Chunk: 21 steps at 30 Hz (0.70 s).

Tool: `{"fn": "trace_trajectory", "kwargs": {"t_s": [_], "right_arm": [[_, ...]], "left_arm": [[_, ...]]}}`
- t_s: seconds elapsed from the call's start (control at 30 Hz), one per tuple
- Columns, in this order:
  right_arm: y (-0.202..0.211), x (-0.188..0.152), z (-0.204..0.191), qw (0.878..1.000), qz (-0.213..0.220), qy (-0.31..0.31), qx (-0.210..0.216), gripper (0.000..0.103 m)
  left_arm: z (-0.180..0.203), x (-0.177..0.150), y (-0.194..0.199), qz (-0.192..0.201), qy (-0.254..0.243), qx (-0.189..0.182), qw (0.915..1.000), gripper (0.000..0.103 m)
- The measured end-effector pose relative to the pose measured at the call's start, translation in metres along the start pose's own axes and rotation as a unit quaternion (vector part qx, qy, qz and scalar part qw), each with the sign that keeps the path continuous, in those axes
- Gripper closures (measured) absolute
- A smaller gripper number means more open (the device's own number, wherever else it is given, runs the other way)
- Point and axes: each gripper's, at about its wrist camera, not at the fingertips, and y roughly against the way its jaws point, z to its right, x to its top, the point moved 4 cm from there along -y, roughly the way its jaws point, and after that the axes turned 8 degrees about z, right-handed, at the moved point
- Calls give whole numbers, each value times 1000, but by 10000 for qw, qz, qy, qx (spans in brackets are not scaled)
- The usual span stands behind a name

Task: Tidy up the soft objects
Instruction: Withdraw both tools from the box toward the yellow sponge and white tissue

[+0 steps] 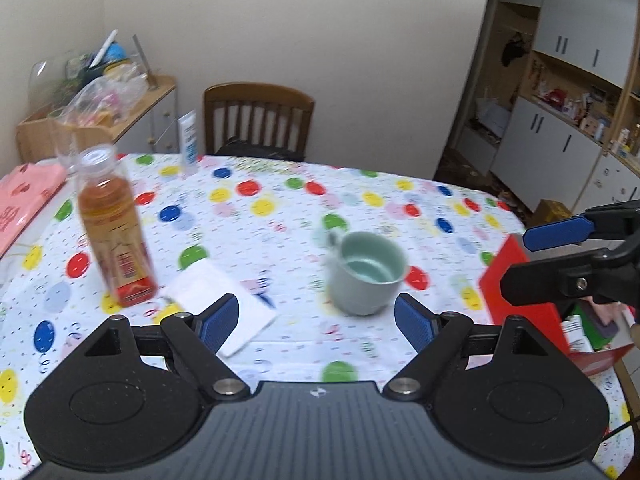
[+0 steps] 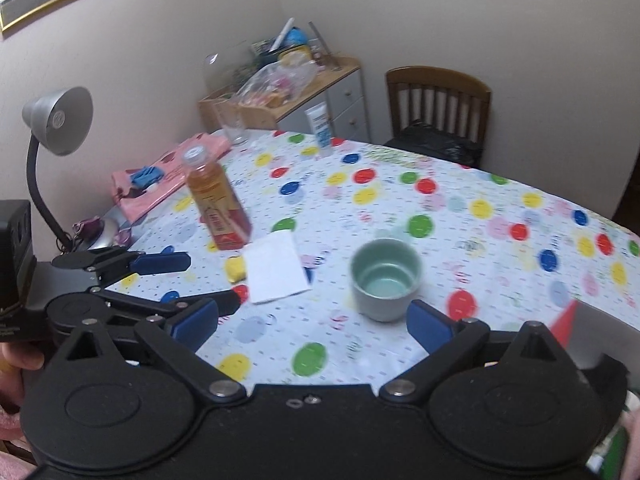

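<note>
A white folded tissue (image 1: 224, 300) (image 2: 274, 268) lies flat on the polka-dot tablecloth (image 1: 280, 208) (image 2: 460, 216). A small yellow soft block (image 2: 235, 269) lies at its left edge. A pink cloth (image 1: 24, 196) (image 2: 168, 180) lies at the table's far left with a blue item (image 2: 144, 176) on it. My left gripper (image 1: 316, 326) (image 2: 208, 280) is open and empty, hovering just short of the tissue and the cup. My right gripper (image 2: 314, 326) (image 1: 516, 258) is open and empty, above the table's near edge.
A pale green cup (image 1: 366, 272) (image 2: 386, 278) stands mid-table. An orange drink bottle (image 1: 114, 228) (image 2: 216, 200), a glass (image 2: 234, 128) and a white tube (image 1: 188, 140) (image 2: 320, 126) stand further back. A red box (image 1: 524, 300) sits at right. A desk lamp (image 2: 56, 120) stands left, a chair (image 1: 258, 120) behind.
</note>
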Motion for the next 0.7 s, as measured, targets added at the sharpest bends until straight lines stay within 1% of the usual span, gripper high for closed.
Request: {"fn": "trace_trajectory", "kwargs": {"t_s": [0.07,0.13,0.17,0.2,0.33,0.47,0.6,0.7], "right_arm": [[-13,2,-11,10000,-34,37,56,1],[-26,3,-20,9999,-82,46,108,1],[-33,3,-24,9998,-105,46,136,1],[-39,4,-27,9998,-125,42,151,1],[-64,5,-37,9996,-222,19,186,1],[-88,4,-43,9992,-353,-27,182,1],[-114,2,-46,9987,-485,-119,136,1],[-133,-2,-46,9980,-609,-164,90,1]], "left_arm": [[-16,-2,-3,-45,61,45,10000,17],[-31,-4,-6,-73,110,56,9999,10],[-38,-5,-7,-76,125,47,9999,4],[-45,-6,-8,-75,134,33,9999,1],[-69,-11,-10,11,146,-19,9999,0],[-92,-19,-20,-82,193,49,9998,0],[-118,-32,-34,-161,239,209,9994,0],[-136,-42,-46,-215,242,410,9986,0]]}}
